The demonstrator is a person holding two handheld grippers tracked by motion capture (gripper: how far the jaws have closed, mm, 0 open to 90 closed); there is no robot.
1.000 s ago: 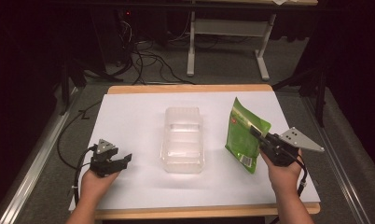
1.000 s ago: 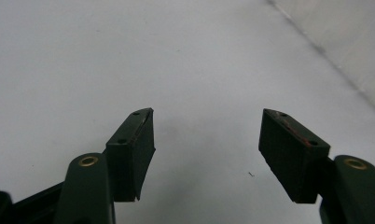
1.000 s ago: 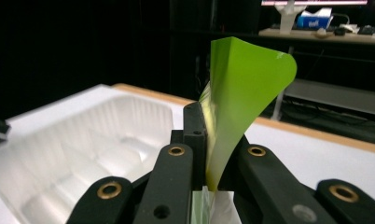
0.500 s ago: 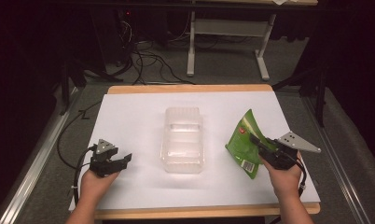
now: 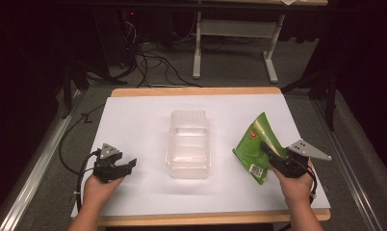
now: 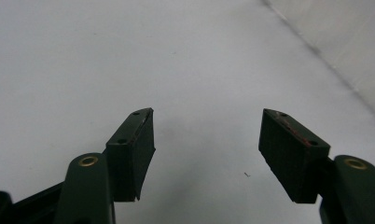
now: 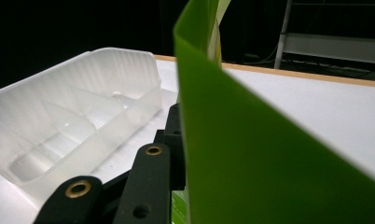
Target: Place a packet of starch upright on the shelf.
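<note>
A green snack bag leans tilted at the right of the white-covered table, its lower end down on the sheet. My right gripper reaches around it; its jaws have just been opening, with the bag still between them and loosely framed. In the right gripper view the bag stands close up beside one black finger and hides the other. My left gripper rests low at the front left, open and empty; in its own view the gripper has only white sheet between its pads.
A clear ribbed plastic tray with several compartments lies in the middle of the table, left of the bag; in the right gripper view the tray is close by. Cables and a metal stand are on the floor beyond the far edge.
The bag has tipped over from upright to a lean toward the left and sunk to the table with the right hand. The left hand has kept still.
</note>
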